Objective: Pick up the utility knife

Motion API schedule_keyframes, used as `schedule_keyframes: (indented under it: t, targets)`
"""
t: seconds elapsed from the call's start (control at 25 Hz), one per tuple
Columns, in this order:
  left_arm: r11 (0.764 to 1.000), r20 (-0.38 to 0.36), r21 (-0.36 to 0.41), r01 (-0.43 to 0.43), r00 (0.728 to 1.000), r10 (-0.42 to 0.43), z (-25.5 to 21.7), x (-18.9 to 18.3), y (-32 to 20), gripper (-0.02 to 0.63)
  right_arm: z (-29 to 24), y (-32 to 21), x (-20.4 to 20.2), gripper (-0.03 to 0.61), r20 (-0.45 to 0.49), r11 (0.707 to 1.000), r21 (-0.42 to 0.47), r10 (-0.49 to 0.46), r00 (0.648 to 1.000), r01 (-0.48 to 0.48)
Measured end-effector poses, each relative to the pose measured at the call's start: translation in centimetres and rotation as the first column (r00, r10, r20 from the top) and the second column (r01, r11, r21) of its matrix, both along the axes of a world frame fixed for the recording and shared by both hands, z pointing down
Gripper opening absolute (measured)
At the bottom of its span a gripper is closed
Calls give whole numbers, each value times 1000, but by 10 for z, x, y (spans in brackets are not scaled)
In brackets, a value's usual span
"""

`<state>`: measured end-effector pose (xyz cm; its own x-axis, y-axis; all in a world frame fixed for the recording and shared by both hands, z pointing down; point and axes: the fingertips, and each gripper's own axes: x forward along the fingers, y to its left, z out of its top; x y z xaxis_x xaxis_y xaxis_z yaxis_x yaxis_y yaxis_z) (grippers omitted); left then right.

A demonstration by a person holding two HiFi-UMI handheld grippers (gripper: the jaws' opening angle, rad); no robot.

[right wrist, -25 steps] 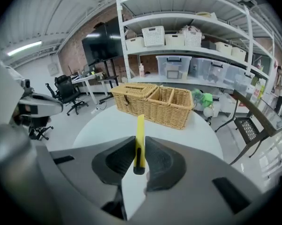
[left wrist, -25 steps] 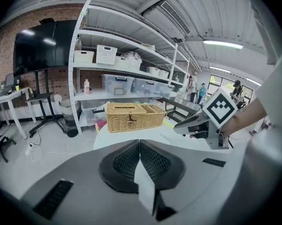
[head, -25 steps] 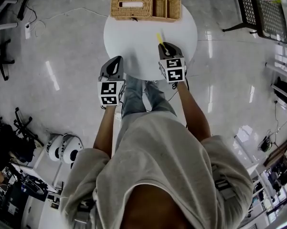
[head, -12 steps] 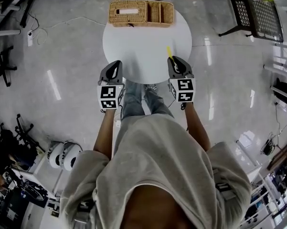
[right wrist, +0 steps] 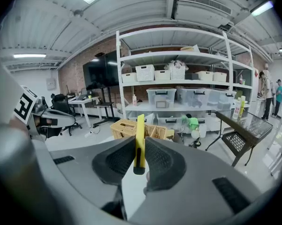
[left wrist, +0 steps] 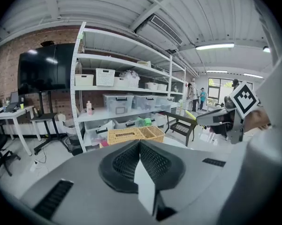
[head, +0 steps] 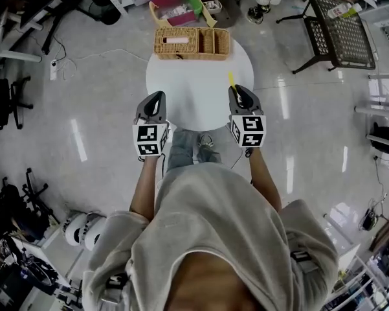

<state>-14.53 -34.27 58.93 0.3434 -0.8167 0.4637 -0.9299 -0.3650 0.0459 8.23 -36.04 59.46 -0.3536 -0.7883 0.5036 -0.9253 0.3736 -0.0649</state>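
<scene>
Right claw (right wrist: 140, 146): my pads pinch the yellow utility knife (right wrist: 140, 125), which points to 12 o'clock, held above the round white table (head: 194, 89).
Left claw (left wrist: 140, 144): my jaws are pressed together, empty.
Wicker basket (head: 191, 43): on the table's 12 o'clock edge.

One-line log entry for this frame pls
right hand-held gripper: shut on utility knife | knife: held clear of white table | left hand-held gripper: shut, empty
</scene>
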Motion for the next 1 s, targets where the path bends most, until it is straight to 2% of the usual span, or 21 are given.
schedule_keyframes:
  t: [0.52, 0.8, 1.0]
  targets:
    - [986, 4, 167, 29, 1000, -30, -70, 1, -23, 20, -87, -31, 13, 80, 30, 979, 205, 2, 1000, -9]
    - [969, 13, 245, 33, 999, -38, -102, -3, -37, 20, -120, -46, 14, 80, 52, 960, 280, 5, 999, -19]
    - [961, 17, 274, 47, 998, -53, -113, -11, -39, 20, -132, -49, 10, 80, 60, 950, 312, -6, 998, -13]
